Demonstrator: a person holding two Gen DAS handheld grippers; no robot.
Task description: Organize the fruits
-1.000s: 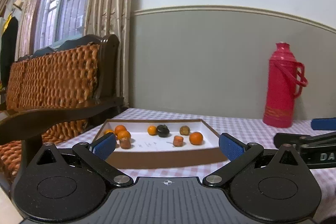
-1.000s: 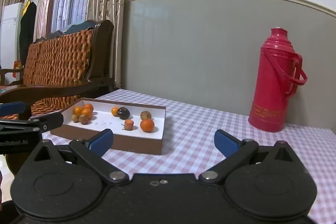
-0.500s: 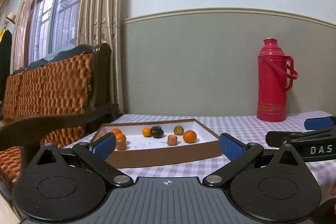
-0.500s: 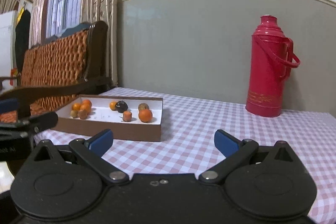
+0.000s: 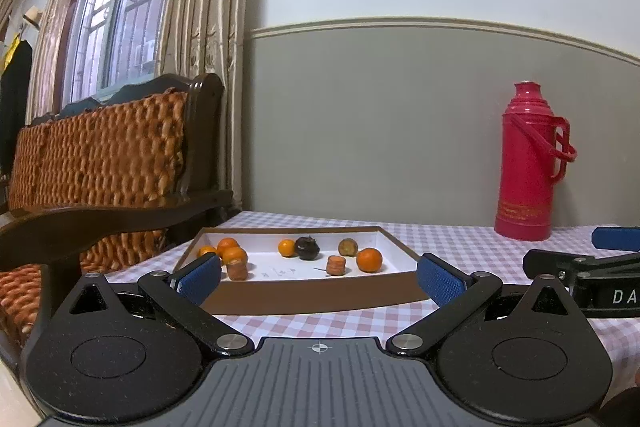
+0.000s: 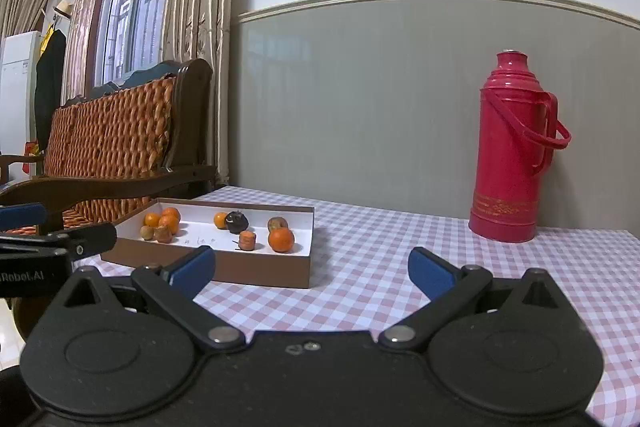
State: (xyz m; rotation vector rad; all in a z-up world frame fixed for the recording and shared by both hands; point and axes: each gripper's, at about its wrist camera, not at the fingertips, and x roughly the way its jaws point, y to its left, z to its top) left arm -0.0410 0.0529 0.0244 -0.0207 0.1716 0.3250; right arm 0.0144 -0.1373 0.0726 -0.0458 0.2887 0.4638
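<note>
In the left wrist view, the left blue pad (image 5: 199, 277) covers part of the box (image 5: 312, 294) front wall and the leftmost orange (image 5: 207, 251). The right hand-held gripper (image 5: 592, 269) is cut off by the right edge, its lettering ending at "DA". In the right wrist view, the left hand-held gripper (image 6: 52, 239) runs off the left edge. Small marks on the box floor (image 6: 202, 239) are too small to read. The dark fruit (image 6: 236, 222) partly hides an orange (image 6: 221, 220) beside it; its kind cannot be told
</note>
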